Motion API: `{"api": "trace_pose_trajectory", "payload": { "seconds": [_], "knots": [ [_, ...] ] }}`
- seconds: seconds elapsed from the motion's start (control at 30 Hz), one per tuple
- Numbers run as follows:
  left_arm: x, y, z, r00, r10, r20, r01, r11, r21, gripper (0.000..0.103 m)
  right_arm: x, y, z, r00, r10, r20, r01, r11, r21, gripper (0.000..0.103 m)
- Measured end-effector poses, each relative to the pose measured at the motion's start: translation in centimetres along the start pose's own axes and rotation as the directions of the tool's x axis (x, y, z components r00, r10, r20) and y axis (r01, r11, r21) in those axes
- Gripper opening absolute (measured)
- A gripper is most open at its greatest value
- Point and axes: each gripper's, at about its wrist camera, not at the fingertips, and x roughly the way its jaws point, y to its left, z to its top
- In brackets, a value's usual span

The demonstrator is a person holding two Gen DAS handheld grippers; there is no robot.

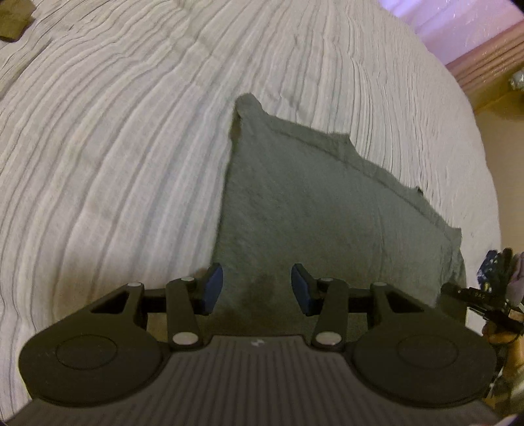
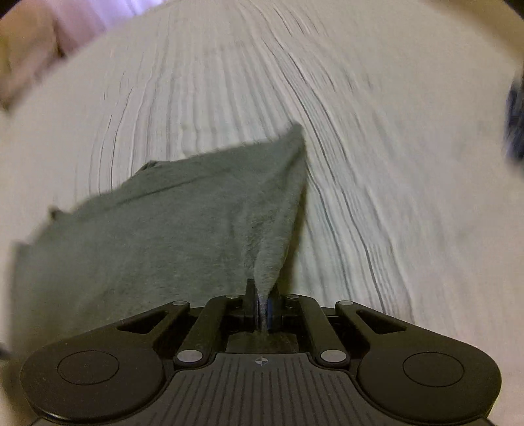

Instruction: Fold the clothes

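A grey-green cloth (image 1: 304, 203) lies on a white ribbed bedspread (image 1: 114, 147). My left gripper (image 1: 257, 288) hangs over the cloth's near edge, open, its blue pads (image 1: 214, 285) apart with only cloth beneath them. In the right wrist view the same cloth (image 2: 163, 229) rises in a pinched ridge into my right gripper (image 2: 262, 311), which is shut on its near edge. The right gripper also shows at the right edge of the left wrist view, as a black mechanism (image 1: 484, 301).
The bedspread (image 2: 376, 131) stretches far around the cloth. A dark garment (image 1: 13, 23) lies at the far left corner. A pink ribbed surface (image 1: 491, 52) and a tan floor border the bed at the right. A blurred dark blue object (image 2: 515, 121) sits at the right edge.
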Motion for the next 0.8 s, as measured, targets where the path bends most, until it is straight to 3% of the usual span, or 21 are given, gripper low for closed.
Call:
{"api": "trace_pose_trajectory", "payload": {
  "seconds": [0.07,0.17,0.23,0.3,0.37,0.43,0.47,0.63,0.7,0.8],
  "knots": [
    [-0.3,1.1,0.5,1.000,-0.021,-0.002,0.021,1.000,-0.020,0.040,-2.0,6.2,-0.9,0.995,-0.069,0.067,0.078,0.987,-0.139,0.003],
    [-0.6,2.8,1.3,0.998,-0.055,-0.011,0.055,0.997,-0.050,0.040,-3.8,15.1,-3.4,0.985,-0.091,0.143,0.132,0.941,-0.311,0.003],
    [-0.8,3.6,1.7,0.997,-0.079,-0.019,0.078,0.995,-0.055,0.040,-3.4,19.9,-6.0,0.983,-0.095,0.157,0.152,0.902,-0.405,0.004],
    [-0.9,4.1,1.9,0.995,-0.096,-0.033,0.094,0.995,-0.043,0.040,-1.4,24.1,-8.8,0.986,-0.119,0.118,0.163,0.847,-0.506,0.007],
    [-0.9,4.5,2.1,0.993,-0.109,-0.049,0.107,0.994,-0.028,0.040,-0.1,26.1,-11.1,0.984,-0.146,0.102,0.178,0.801,-0.572,0.049],
    [-0.9,4.7,2.2,0.991,-0.117,-0.060,0.116,0.993,-0.014,0.040,-0.7,26.5,-12.3,0.981,-0.140,0.132,0.191,0.781,-0.594,0.058],
    [-0.9,4.8,2.3,0.991,-0.121,-0.064,0.121,0.993,-0.007,0.040,-1.5,26.1,-12.5,0.984,-0.114,0.135,0.172,0.792,-0.585,0.065],
    [-0.4,3.7,2.0,0.984,-0.157,-0.081,0.157,0.988,-0.002,0.039,-7.0,21.8,-12.5,0.996,0.026,0.089,0.017,0.892,-0.452,0.067],
    [0.0,2.6,1.8,0.978,-0.192,-0.080,0.191,0.981,-0.013,0.039,-8.2,19.1,-12.4,0.996,0.027,0.085,0.007,0.926,-0.378,0.067],
    [1.0,1.0,1.1,0.964,-0.253,-0.083,0.249,0.967,-0.059,0.039,-8.0,13.3,-11.7,0.997,-0.037,0.068,0.051,0.974,-0.219,0.067]
  ]
}}
